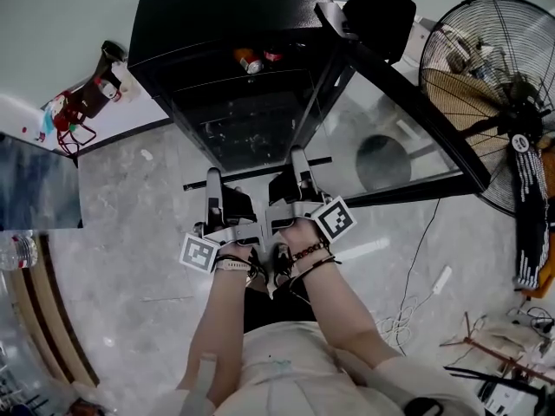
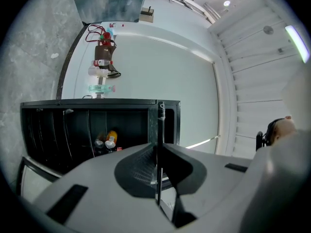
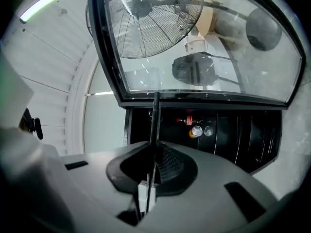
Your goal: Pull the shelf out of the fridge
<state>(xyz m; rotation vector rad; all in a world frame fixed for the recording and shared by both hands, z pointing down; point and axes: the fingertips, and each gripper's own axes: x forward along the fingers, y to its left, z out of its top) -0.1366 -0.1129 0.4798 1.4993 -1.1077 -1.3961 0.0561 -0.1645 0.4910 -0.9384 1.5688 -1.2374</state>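
Black shelf (image 1: 256, 172) front rim sits just outside fridge (image 1: 217, 24) mouth, near side; L gripper (image 1: 213, 177) + R gripper (image 1: 297, 156) each pinched tight on thin rim, spaced left/right, prob so pull runs level.

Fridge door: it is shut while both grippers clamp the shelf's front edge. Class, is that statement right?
Not quite. The fridge door is open, swung out to one side, as the head view shows. The rest holds: the left gripper and the right gripper each clamp the front edge of the shelf.
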